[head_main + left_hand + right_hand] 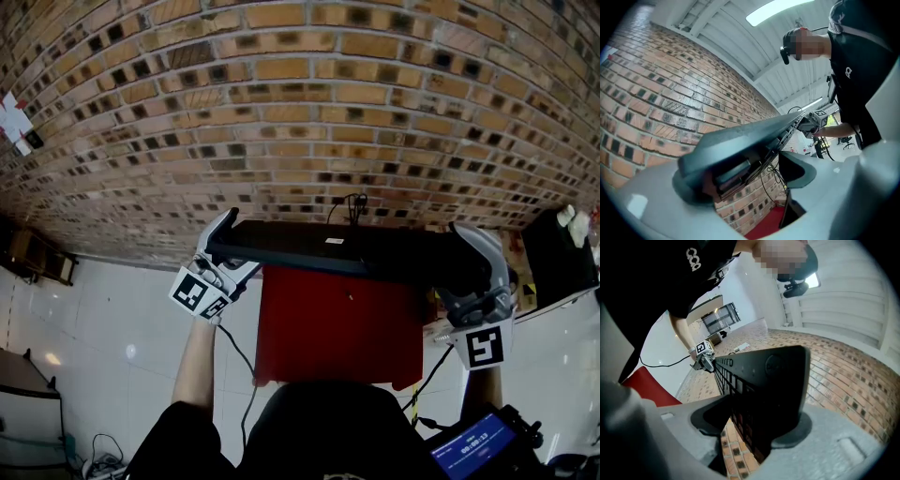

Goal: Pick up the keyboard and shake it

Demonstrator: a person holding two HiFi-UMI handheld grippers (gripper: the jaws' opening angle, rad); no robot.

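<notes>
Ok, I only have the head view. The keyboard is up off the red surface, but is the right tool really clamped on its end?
Observer: Yes. In the right gripper view the right tool has both pads pressed on the end of the keyboard.
Operator: And the left tool?
Observer: Not clamped. In the left gripper view the keyboard's end lies against one pad of the left tool. The other pad stands apart from it, and a cable shows through the gap.
</notes>
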